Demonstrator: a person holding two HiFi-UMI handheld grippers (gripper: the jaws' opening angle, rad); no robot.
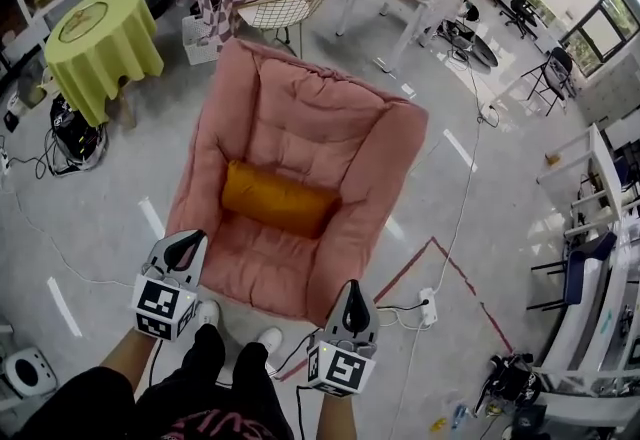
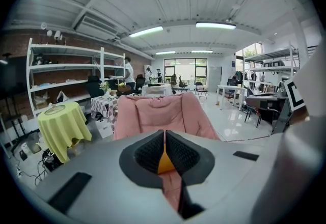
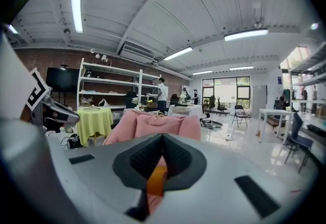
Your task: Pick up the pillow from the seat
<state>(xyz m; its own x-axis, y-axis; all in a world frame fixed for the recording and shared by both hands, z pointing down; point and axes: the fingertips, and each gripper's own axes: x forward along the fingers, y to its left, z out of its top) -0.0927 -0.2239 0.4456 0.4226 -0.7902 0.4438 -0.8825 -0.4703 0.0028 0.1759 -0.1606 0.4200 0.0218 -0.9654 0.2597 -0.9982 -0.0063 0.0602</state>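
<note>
Left gripper and right gripper hang with jaws clenched together, holding nothing, at the near front edge of the pink armchair. Each bears a cube with black-and-white square markers. The orange pillow lies crosswise on the seat, ahead of both, untouched.

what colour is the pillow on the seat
Orange-yellow; the pillow shows best in the head view, lying across the pink seat.

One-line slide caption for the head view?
Left gripper and right gripper, both shut, hover before a pink armchair holding an orange pillow.
</note>
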